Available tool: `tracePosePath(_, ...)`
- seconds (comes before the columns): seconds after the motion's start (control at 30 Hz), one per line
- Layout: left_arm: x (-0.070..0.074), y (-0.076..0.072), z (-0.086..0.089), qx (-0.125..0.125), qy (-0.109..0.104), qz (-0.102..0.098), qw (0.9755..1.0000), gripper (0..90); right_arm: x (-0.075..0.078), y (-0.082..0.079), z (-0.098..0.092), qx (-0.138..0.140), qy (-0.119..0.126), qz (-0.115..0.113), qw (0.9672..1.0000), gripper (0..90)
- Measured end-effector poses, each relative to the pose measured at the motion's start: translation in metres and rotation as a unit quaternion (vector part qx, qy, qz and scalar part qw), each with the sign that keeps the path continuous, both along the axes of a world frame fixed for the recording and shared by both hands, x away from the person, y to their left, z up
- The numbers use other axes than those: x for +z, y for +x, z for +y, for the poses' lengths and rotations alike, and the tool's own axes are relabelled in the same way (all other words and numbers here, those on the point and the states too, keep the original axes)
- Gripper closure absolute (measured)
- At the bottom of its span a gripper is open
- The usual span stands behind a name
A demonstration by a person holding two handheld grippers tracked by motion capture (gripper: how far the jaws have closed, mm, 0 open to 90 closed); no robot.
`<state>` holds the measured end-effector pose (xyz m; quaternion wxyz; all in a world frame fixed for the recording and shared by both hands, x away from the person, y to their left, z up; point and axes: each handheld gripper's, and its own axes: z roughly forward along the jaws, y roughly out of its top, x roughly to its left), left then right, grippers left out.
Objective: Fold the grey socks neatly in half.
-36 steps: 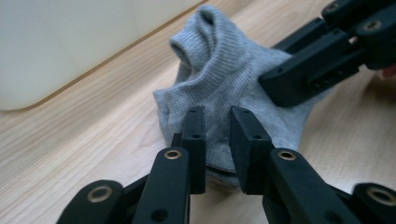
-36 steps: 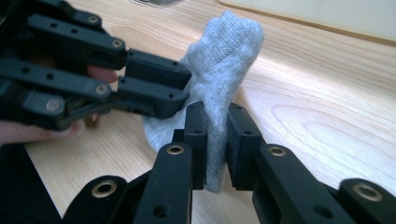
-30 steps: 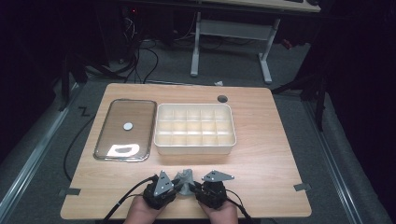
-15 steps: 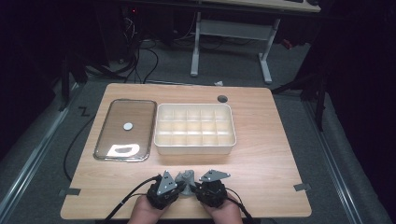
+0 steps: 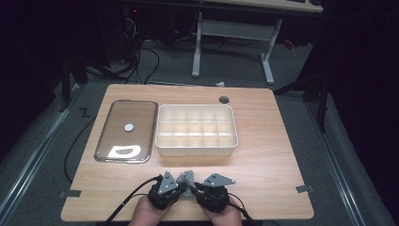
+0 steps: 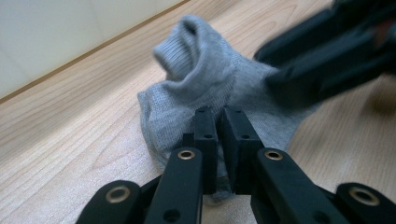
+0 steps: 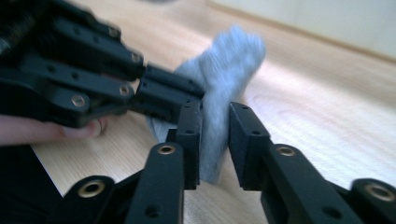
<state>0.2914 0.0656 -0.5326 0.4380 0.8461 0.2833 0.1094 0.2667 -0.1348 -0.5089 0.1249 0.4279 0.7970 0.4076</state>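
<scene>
Grey sock (image 6: pixel 219 88), bunched and half lifted off the wooden table (image 5: pixel 263 165) near its front edge, between the two grippers and well short of the compartment box. Pinched at one end by the left gripper (image 6: pixel 220 126), jaws all but closed with a fold of knit squeezed between them. Flanked at the other end by the right gripper (image 7: pixel 215 135), jaws set a little apart with the cloth standing in the gap; whether pressed firmly enough to count as a grip, impossible to say. From above, seen as a small grey peak (image 5: pixel 187 178) between both tools, with hands at the table's near edge.

Judged as an early stage: sock gathered and taken up at both ends, not yet folded flat, rolled or carried anywhere. Left to do, probably: shaping it into a compact bundle and placing it.

Beyond, a cream divided organiser box (image 5: pixel 196 148), its cells apparently bare, none holding a sock. Just beside it on the left, a clear lid (image 5: pixel 126 141) lying flat with a small round knob at its middle.
</scene>
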Motion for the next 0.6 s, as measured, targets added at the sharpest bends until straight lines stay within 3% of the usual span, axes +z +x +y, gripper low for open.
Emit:
tracePosePath(0.1,0.000,0.000,0.000,-0.001,0.000,0.001,1.0000,84.1,0.004,-0.001,-0.011,-0.024,0.012,-0.018,0.9995,76.2)
tracePosePath(0.23,0.000,0.000,0.000,-0.001,-0.002,0.000,1.0000,83.7,-0.004,0.005,-0.020,-0.045,-0.021,-0.015,0.9987,86.8)
tracePosePath(0.43,0.000,0.000,0.000,0.001,-0.003,0.000,1.0000,83.0,-0.019,0.010,-0.006,-0.019,-0.030,0.012,0.9993,90.0)
tracePosePath(0.5,0.000,0.000,0.000,0.001,-0.003,0.003,1.0000,82.9,-0.021,0.011,0.000,-0.010,-0.036,0.013,0.9992,90.0)
tracePosePath(0.6,0.000,0.002,0.001,0.001,-0.006,0.006,1.0000,82.9,-0.018,0.011,0.003,-0.006,-0.024,0.009,0.9996,90.0)
